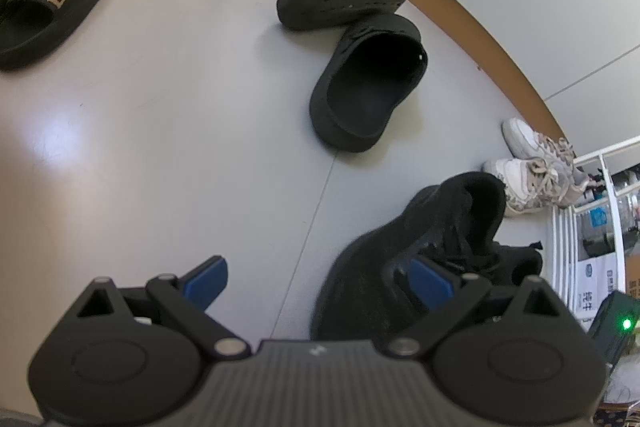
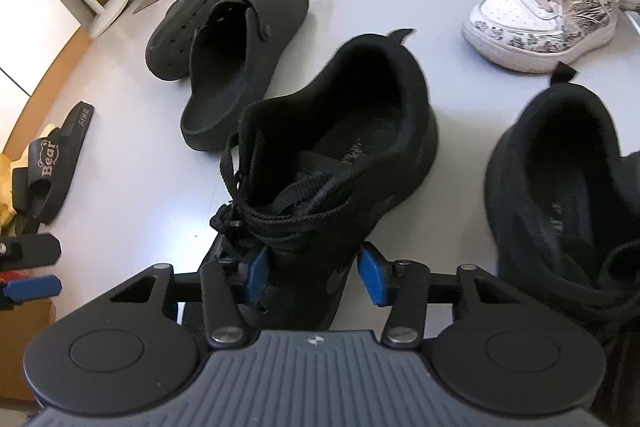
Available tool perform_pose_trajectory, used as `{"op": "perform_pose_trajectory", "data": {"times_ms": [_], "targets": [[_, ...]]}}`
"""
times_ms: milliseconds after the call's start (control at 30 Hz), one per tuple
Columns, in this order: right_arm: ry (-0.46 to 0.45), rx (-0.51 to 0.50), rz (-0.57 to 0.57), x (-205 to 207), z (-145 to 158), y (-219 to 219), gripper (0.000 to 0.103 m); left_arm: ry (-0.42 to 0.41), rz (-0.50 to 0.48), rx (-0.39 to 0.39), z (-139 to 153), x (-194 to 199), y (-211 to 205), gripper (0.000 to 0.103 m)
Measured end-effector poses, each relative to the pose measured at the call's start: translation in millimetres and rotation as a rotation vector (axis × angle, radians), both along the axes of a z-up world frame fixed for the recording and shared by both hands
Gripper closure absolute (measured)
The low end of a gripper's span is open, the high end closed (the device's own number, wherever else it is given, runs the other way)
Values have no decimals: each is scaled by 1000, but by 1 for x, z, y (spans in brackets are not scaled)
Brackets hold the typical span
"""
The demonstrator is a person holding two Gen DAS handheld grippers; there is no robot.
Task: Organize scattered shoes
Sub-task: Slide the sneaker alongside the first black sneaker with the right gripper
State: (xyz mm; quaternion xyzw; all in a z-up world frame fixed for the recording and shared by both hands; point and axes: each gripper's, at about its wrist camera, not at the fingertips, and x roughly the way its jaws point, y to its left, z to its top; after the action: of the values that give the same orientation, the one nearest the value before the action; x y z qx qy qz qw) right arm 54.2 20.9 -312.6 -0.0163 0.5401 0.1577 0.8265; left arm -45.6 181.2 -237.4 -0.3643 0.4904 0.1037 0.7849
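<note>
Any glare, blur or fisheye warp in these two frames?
Left wrist view: bright glare patch on the glossy grey floor; wooden skirting board bows into an arc; black lace-up sneaker close to the lens looks soft. Right wrist view: evenly lit, soft shadows; second black sneaker at the right edge blurred and stretched.

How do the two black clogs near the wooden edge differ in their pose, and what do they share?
The far clog is tipped over, so its dotted sole faces the camera; the near clog stands upright on its sole with the foot opening showing. The far clog leans against the near clog, while the near clog rests flat on the grey surface. Both are black, thick-soled and look like one pair.
</note>
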Motion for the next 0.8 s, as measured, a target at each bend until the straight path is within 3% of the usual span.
{"op": "perform_pose_trajectory", "data": {"times_ms": [233,367,600,800], "targets": [[-26,-60,-25,-12,11,-22,55,2,-6,-3,1,1,-4,5],[-38,-17,-62,-16,18,-35,52,0,-11,-2,2,1,-6,5],[-95,42,-59,-16,28,-43,19,4,-10,1,2,2,-8,5],[-77,58,-11,-13,25,-37,14,11,-10,0,1,2,-9,5]]}}
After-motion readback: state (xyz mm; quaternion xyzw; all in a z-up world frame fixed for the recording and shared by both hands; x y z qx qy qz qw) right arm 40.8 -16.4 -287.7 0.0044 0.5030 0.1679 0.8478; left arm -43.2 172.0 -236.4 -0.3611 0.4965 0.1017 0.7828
